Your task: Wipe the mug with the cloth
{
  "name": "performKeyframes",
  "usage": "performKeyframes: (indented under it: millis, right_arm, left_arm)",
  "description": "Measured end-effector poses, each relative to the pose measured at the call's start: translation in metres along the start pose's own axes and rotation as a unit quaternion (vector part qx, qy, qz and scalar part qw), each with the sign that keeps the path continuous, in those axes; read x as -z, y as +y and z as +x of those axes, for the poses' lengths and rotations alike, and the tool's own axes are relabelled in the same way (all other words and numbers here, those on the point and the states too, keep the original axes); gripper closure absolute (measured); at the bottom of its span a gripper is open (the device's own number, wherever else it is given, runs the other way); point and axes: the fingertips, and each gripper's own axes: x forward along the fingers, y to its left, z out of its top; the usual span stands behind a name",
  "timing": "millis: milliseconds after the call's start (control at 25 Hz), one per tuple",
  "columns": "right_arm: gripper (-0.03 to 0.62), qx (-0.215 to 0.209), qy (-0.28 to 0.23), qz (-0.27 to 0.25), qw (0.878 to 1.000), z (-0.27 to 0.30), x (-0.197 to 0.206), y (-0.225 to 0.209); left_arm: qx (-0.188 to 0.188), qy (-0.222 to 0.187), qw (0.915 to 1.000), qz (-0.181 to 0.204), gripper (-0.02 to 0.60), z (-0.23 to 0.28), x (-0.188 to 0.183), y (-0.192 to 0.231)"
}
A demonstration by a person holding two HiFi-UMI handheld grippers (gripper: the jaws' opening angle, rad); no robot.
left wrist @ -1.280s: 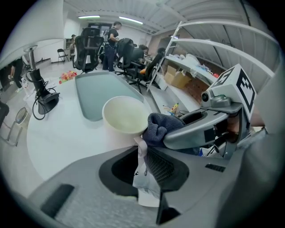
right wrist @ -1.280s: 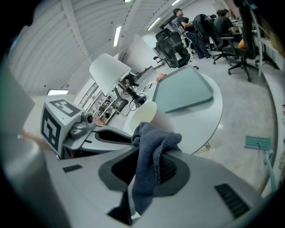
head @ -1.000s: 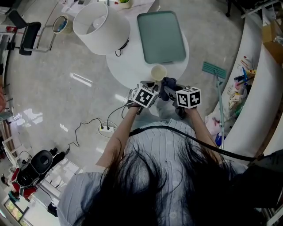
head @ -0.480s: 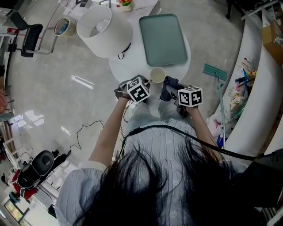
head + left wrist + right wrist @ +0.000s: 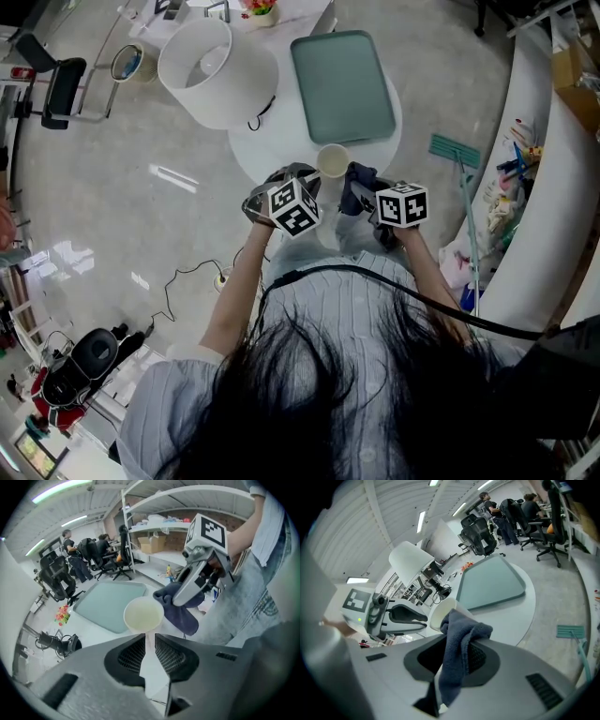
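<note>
the right hand-held gripper (image 5: 457,644) was clamped on the one cloth (image 5: 464,625), dark blue, which looked soft and limp. the left hand-held gripper (image 5: 149,638) was nearly closed, apparently on the handle of the one mug (image 5: 144,613), upright on the white worktop (image 5: 281,141). the mug was likely rigid, smooth and breakable, best held there. beyond lay one tray (image 5: 342,84).
</note>
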Motion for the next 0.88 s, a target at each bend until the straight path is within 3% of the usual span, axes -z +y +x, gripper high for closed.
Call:
performKeyframes:
  millis: [240,480,680,880]
  right_arm:
    - [0.508,0.001,0.000,0.005,1.000,0.000,0.002,-0.003]
    - [0.508,0.002,-0.002,0.011,1.000,0.003,-0.002,-0.002]
    - [0.508,0.002,-0.002,0.015,1.000,0.005,-0.004,0.000]
    - [0.508,0.000,-0.003,0.016,1.000,0.005,-0.005,0.001]
  left_arm:
    - [-0.037,-0.032,0.9986,-0.017,0.520,-0.001,-0.036,-0.015]
    - [-0.002,0.011,0.9999,0.001,0.520,0.023,-0.043,-0.023]
    - [-0.002,0.033,0.9995,-0.005,0.522,0.036,-0.043,-0.019]
    - [-0.001,0.046,0.9989,0.013,0.528,0.043,-0.038,-0.019]
